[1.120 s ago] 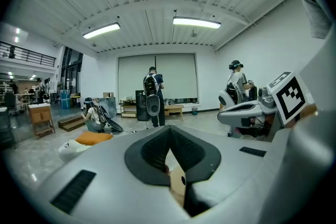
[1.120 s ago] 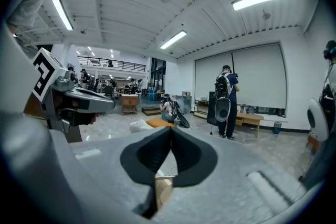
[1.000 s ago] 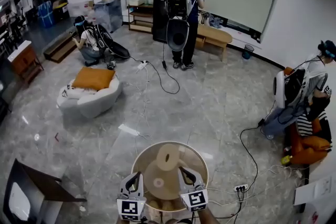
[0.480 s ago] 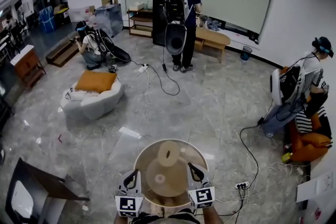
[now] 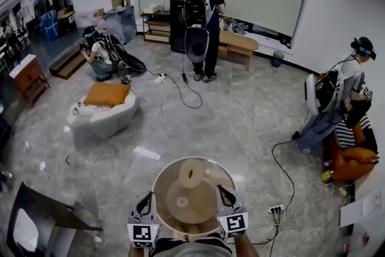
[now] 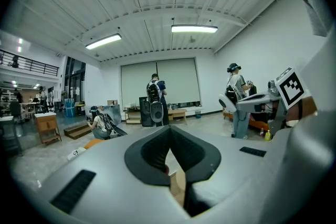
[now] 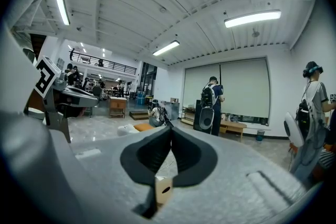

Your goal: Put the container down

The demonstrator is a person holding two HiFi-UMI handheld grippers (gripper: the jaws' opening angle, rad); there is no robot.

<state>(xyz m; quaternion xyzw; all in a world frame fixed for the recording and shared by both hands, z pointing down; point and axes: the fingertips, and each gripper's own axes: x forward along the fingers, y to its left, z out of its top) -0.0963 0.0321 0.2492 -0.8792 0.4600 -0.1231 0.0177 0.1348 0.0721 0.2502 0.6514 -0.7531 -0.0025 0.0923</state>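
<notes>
Container [image 5: 161,182]: round, translucent brown, bottom centre of the head view, held up off the floor [image 5: 240,117] between the two grippers. Two tan discs show inside it, a small one [image 5: 191,173] toward the top and a bigger one [image 5: 180,204] below.

Left gripper [image 5: 146,206] sits on the rim at the container's left side, marker cube toward the bottom edge. In its own view the left gripper [image 6: 170,131] has its black pads pinched tight, tips meeting, with a tan piece [image 6: 177,186] showing in the gap at the base. The clear rim itself can't be made out between the pads there.

Right gripper [image 5: 225,197] mirrors it on the rim's right side. In its own view the right gripper [image 7: 170,131] is also pinched tight, tips touching, with a tan block with a hole [image 7: 164,190] at the base.

Around it:
- power strip [image 5: 277,209] on the floor just right of the container, cables running off it
- dark furniture [image 5: 42,219] at lower left
- white seat with orange cushion [image 5: 107,93] at mid left
- standing person [image 5: 201,9] at top centre, crouching person [image 5: 99,51] at upper left, third person [image 5: 355,81] at the right edge
</notes>
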